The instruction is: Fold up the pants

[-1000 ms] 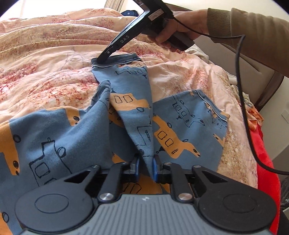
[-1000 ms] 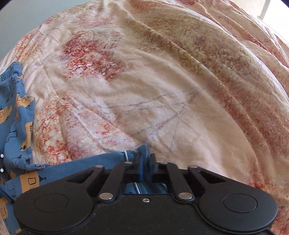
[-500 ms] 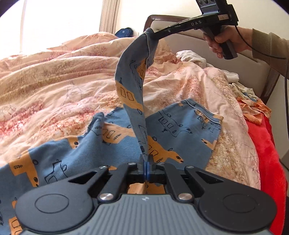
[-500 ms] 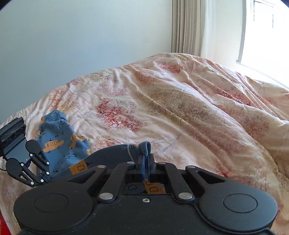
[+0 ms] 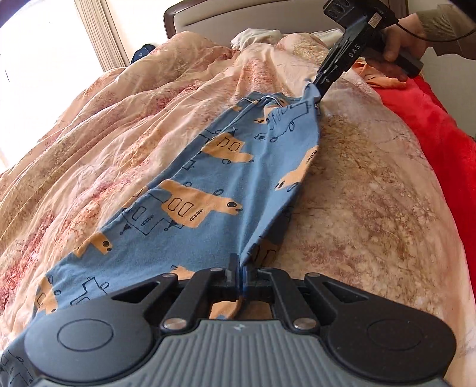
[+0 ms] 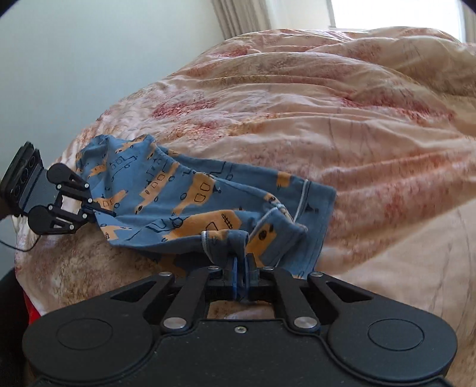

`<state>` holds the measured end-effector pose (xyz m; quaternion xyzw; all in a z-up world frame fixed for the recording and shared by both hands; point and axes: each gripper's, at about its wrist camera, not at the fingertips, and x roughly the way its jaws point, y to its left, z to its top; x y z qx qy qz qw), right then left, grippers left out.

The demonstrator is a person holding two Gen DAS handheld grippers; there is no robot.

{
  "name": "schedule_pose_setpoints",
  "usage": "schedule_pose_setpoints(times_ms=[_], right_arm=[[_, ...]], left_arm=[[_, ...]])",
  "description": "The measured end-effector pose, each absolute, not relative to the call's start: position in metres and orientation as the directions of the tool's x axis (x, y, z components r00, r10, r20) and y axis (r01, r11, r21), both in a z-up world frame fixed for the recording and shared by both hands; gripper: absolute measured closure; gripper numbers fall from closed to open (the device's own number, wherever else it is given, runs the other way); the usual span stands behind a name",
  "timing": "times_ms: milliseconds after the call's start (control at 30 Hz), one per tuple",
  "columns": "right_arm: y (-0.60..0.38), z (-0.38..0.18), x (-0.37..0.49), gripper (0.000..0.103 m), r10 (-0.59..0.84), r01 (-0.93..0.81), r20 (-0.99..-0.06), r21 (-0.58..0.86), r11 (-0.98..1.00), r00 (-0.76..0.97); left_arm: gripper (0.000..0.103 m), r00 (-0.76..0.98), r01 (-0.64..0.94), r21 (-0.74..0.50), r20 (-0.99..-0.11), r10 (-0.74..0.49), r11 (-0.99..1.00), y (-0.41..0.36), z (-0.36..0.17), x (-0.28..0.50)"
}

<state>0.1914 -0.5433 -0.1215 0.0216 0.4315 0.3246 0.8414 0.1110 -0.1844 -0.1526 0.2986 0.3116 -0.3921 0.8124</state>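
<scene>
Pants (image 5: 226, 184) stretch between left gripper (image 5: 239, 272) (clamped) and right gripper (image 6: 241, 268), opening.

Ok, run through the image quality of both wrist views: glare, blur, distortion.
Left wrist view: the window is blown out to white at upper left, the fisheye bows the bed, and the pants are sharp. Right wrist view: the window glares at the top, the duvet smears with motion blur at the right edge, and dark vignette fills the corners.

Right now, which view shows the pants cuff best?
Right wrist: the cuff lies flat, its hem line clear, beside the right gripper, whose jaws are opening with fabric still between them. In the left wrist view the cuff is far and foreshortened.
</scene>
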Motion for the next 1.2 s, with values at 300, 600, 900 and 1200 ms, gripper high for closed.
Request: schedule_pose_setpoints(times_ms=[300, 600, 900, 1200], right_arm=[[-0.600, -0.128, 0.185, 0.053, 0.649, -0.193, -0.479, 0.697, 0.690, 0.590], [-0.565, -0.139, 0.226, 0.063, 0.562, -0.261, -0.639, 0.508, 0.821, 0.526], [-0.563, -0.117, 0.228, 0.095, 0.546, -0.307, -0.604, 0.460, 0.834, 0.580], [-0.546, -0.137, 0.271, 0.095, 0.405, -0.310, -0.739, 0.273, 0.911, 0.539]], left_arm=[[0.101, 0.499, 0.821, 0.249, -0.751, -0.433, 0.514, -0.186, -0.157, 0.114], [0.101, 0.498, 0.822, 0.252, -0.752, -0.431, 0.510, -0.186, -0.159, 0.115], [0.096, 0.501, 0.820, 0.239, -0.740, -0.449, 0.520, -0.187, -0.157, 0.115], [0.092, 0.535, 0.804, 0.284, -0.728, -0.428, 0.522, -0.194, -0.160, 0.112]])
